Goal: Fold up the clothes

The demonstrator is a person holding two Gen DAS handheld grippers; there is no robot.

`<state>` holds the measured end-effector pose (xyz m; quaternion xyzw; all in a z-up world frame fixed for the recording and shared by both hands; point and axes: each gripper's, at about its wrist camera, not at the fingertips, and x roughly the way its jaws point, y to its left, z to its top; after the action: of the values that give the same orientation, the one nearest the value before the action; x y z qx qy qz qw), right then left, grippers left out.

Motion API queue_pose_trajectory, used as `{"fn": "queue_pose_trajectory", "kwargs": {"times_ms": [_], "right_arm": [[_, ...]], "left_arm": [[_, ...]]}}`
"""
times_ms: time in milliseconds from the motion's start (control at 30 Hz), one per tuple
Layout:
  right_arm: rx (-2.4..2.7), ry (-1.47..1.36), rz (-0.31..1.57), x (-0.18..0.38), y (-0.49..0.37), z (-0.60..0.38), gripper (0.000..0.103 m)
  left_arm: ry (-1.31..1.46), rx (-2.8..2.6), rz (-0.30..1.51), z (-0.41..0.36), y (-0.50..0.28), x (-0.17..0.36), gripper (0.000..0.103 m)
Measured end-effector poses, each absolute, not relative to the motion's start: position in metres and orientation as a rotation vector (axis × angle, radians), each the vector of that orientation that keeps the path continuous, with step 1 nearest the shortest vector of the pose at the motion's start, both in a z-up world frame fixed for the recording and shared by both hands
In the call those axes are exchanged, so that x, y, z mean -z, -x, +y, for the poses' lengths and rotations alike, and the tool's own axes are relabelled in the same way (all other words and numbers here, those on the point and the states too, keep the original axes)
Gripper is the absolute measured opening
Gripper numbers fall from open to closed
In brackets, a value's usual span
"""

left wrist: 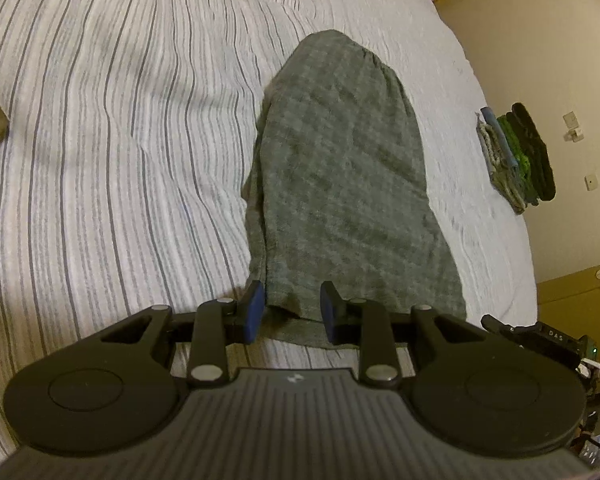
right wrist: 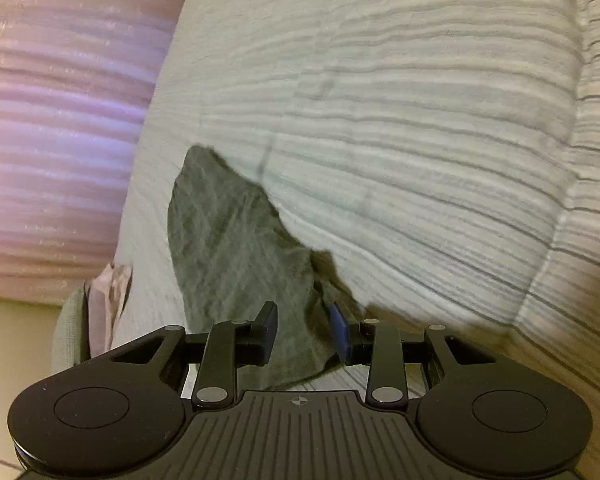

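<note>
1. Nearest the left camera, the left gripper [left wrist: 292, 310] has its jaws spread, one on each side of the cloth's [left wrist: 340, 168] near hem; no pinch has been made
2. Nearest the right camera, the right gripper [right wrist: 304, 332] is spread as well, with a rumpled end of the cloth [right wrist: 236, 248] lying between its jaws
3. That cloth, grey-green and checked, lies lengthwise on the bed [left wrist: 120, 140], with its far end rounded and gathered; it looks already doubled along its length, which is a judgement from the layered edge on its left
4. Beyond the cloth's right side, near the bed's edge, a pile [left wrist: 516, 156] of folded things sits well apart from it
5. The step in hand appears to be taking both near corners in order to fold the cloth across
6. To do it well, each gripper should go low enough to catch every layer at the hem, not only the top one
7. Both should close at matching spots on the cloth's near edge, so the fold comes out square
8. Once lifted, the edge should travel level toward the cloth's far end, kept taut between the grippers, and be laid down flush before release
9. The crumple at the right gripper may need smoothing first, or the fold will trap a ridge
</note>
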<state>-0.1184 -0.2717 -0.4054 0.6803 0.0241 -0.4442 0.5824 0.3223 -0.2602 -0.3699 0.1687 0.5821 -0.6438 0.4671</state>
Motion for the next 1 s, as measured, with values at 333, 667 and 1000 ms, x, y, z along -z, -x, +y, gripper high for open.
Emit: {"fn": "queue_pose_trajectory", "kwargs": {"times_ms": [333, 667, 1000], "right_arm": [[1.016, -1.593, 0.135, 0.425, 0.112, -0.274, 0.034], [1.035, -1.521, 0.209, 0.409, 0.124, -0.273, 0.000], [1.042, -1.491, 0.277, 0.405, 0.121, -0.268, 0.068]], "left_arm": [[-0.480, 1.590, 1.402, -0.269, -0.313, 0.377, 0.011], [-0.405, 1.650, 1.383, -0.253, -0.333, 0.361, 0.001], [-0.455, 1.590, 1.330, -0.252, -0.330, 0.364, 0.032]]}}
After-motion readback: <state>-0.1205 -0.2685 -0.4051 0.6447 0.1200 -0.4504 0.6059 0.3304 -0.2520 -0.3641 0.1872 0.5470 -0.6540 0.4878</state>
